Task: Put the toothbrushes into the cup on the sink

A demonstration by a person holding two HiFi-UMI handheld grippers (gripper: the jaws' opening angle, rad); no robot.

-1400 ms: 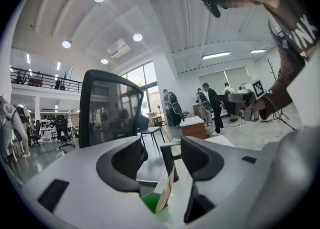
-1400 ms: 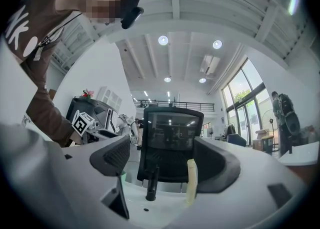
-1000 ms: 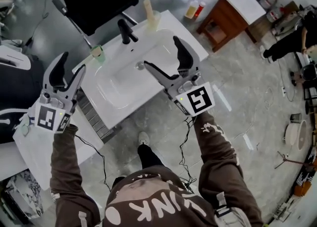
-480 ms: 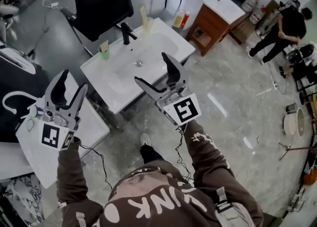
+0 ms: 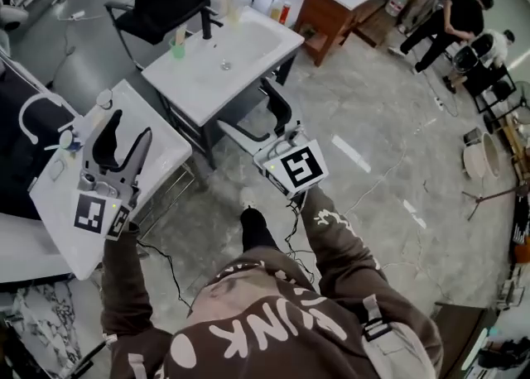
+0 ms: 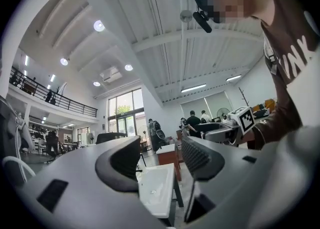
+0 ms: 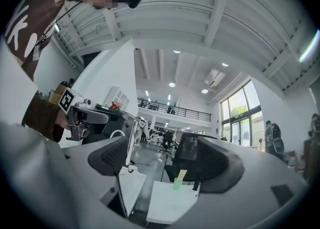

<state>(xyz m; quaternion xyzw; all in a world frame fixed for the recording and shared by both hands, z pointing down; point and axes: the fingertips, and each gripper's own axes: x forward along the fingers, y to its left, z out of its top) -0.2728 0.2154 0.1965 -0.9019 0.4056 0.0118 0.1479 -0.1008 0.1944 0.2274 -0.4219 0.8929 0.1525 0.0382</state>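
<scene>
Head view is showing the only legible writing on the person's brown sweatshirt point(image 5: 248, 332), where big white letters are reading "UNK" with the first letter hard to make out; the marker cubes point(image 5: 300, 166) are carrying black-and-white square patterns and no words. The small green cup point(image 5: 177, 47) is standing on the white sink point(image 5: 240, 46) at its rear left corner, to the left of the black faucet point(image 5: 205, 21), and a pale flat stick is rising out of it; it is too small to tell whether that is a toothbrush. Two bottles point(image 5: 280, 12), one yellow and one red, are standing just beyond the sink's far right corner, their labels unreadable. The left gripper point(image 5: 131, 123) is hovering well apart from the sink, over a white table point(image 5: 161, 154) just beside the sink's left side, where a few small items are lying too blurred to name. The right gripper point(image 5: 243, 103) is hanging just in front of the sink's near edge. In the left gripper view the jaws are standing spread with nothing between them, the sink far off in the gap. In the right gripper view the jaws are likewise gaping and empty, framing the sink and the cup in the distance.
</scene>
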